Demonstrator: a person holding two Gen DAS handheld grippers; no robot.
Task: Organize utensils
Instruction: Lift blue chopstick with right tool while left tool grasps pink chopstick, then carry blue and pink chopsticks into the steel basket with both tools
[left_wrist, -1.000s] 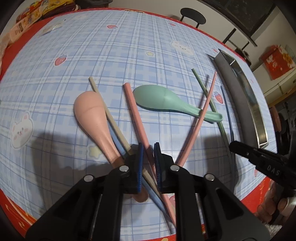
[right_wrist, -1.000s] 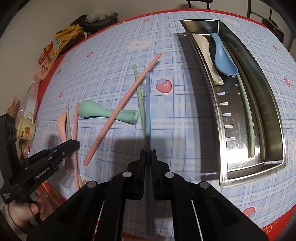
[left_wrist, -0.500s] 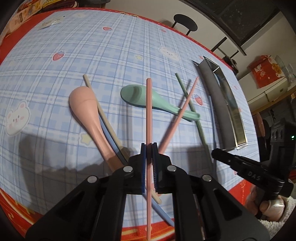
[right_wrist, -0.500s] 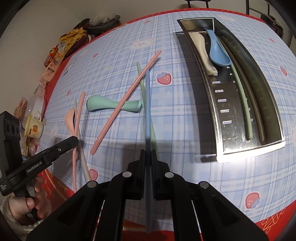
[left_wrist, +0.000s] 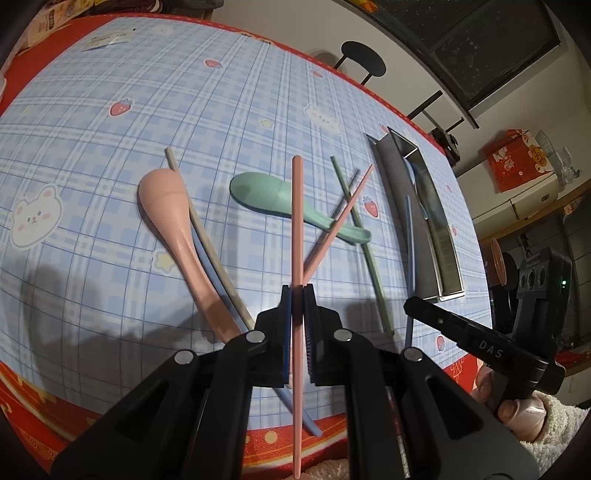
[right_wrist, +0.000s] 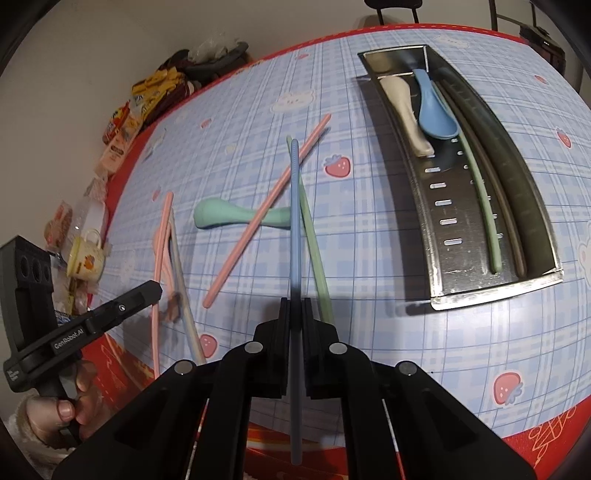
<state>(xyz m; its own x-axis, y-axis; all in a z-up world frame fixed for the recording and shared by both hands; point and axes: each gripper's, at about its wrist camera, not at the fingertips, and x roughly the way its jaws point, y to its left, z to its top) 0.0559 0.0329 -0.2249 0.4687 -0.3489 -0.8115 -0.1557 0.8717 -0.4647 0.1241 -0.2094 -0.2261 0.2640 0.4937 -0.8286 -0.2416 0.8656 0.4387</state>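
My left gripper (left_wrist: 296, 290) is shut on a pink chopstick (left_wrist: 297, 221) and holds it above the table. My right gripper (right_wrist: 294, 302) is shut on a blue chopstick (right_wrist: 294, 206), also lifted. On the cloth lie a pink spoon (left_wrist: 173, 218), a green spoon (left_wrist: 273, 194), a second pink chopstick (right_wrist: 266, 206), a green chopstick (right_wrist: 314, 258), a beige chopstick (left_wrist: 207, 236) and another blue chopstick (left_wrist: 295, 406). The steel tray (right_wrist: 491, 291) holds a beige spoon (right_wrist: 404, 110), a blue spoon (right_wrist: 434, 107) and a green chopstick (right_wrist: 480, 199).
Snack packets (right_wrist: 147, 92) and a small yellow cup (right_wrist: 86, 254) sit at the table's left edge. A black stool (left_wrist: 362, 62) stands behind the table. The red table border (right_wrist: 535, 439) runs close below the grippers.
My left gripper closed on the pink chopstick and lifted it off the table. My right gripper rose with the blue chopstick and drew back from the tray.
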